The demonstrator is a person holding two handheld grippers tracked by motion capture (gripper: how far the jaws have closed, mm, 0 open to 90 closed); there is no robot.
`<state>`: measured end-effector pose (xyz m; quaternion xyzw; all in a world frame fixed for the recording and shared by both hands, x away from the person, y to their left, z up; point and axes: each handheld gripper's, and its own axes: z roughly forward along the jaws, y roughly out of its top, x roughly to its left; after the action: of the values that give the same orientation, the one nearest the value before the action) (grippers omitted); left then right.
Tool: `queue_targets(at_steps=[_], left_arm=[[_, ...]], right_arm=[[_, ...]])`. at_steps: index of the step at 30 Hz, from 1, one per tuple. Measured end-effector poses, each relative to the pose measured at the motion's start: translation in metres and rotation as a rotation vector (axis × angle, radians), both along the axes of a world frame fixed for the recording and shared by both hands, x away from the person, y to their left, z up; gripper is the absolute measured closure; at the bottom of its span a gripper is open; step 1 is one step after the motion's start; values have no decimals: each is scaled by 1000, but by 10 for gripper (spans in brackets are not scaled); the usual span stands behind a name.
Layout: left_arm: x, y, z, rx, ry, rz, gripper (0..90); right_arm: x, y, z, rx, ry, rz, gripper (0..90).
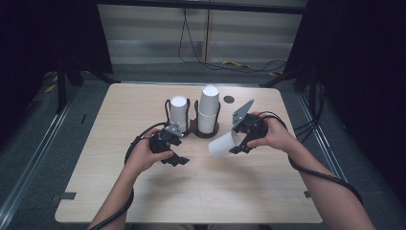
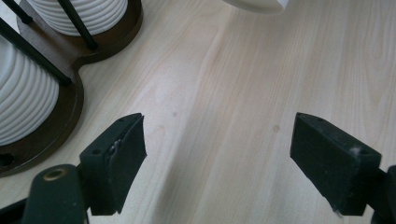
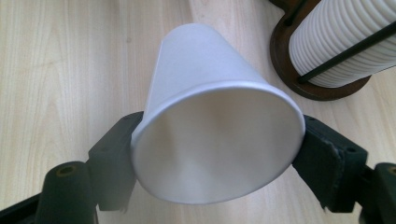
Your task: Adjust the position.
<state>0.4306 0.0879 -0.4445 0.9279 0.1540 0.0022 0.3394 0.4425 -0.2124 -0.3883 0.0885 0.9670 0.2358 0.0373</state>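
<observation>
I've got the R gripper (image 3: 217, 154) clamped on a white paper cup (image 3: 210, 126) near desk centre, L gripper (image 2: 219, 158) agape; next, prob. seat it on the dark wooden two-slot cup rack (image 1: 194, 128).

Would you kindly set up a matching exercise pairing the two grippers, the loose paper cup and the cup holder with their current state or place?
Things:
1. left gripper
2. right gripper
3. white paper cup
4. dark wooden cup holder

States or places:
A. on its side, gripped near the rim
B. standing on the table, holding two stacks of cups
C. jaws wide apart over bare table
D. jaws closed on a cup

Pairs: 1-C, 2-D, 3-A, 4-B
</observation>
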Motion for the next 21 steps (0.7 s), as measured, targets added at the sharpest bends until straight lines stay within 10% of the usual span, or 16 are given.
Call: queue_targets(at_steps=[21], left_arm=[[-4,3,-10,-16,20,10,181]], right_arm=[[-4,3,-13,-113,20,-3,214]])
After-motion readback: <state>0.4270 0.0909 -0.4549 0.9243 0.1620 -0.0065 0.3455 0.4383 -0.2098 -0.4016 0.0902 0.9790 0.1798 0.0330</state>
